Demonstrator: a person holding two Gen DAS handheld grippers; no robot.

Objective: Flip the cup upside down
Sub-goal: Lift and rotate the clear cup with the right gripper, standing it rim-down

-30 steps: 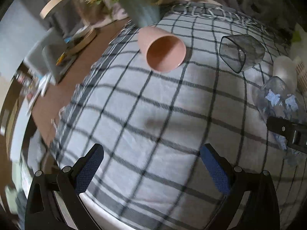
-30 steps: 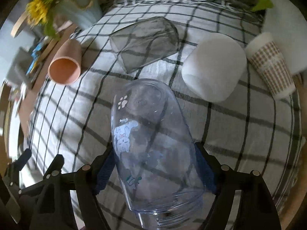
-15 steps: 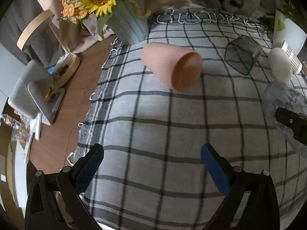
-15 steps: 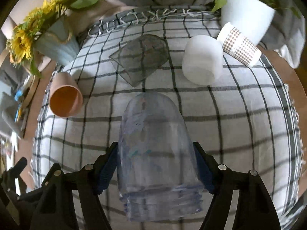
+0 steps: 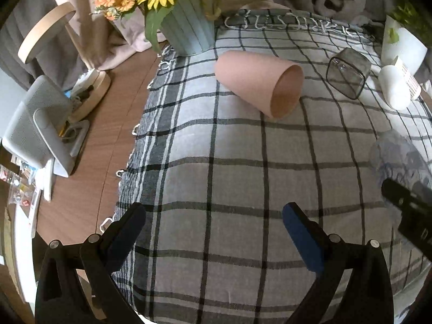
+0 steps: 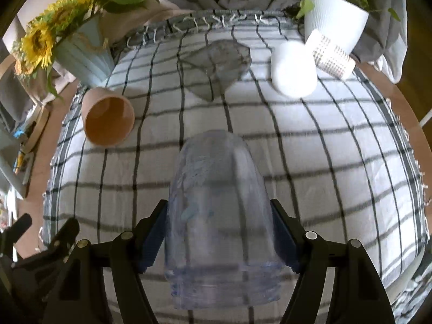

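Note:
My right gripper is shut on a clear plastic cup with blue print, held above the checked cloth with its rounded base pointing away and its threaded mouth toward the camera. The same cup shows at the right edge of the left wrist view. My left gripper is open and empty over the cloth's near left part. A pink cup lies on its side ahead of it, also seen in the right wrist view.
A dark glass tumbler and a white cup lie on their sides at the back. A patterned paper cup leans by a white plant pot. A sunflower pot stands at the back left. Wooden table edge lies left.
The right gripper has lifted and tilted the clear cup, so its base points further away. The left gripper has drawn back and swung left, so the pink cup looks farther off.

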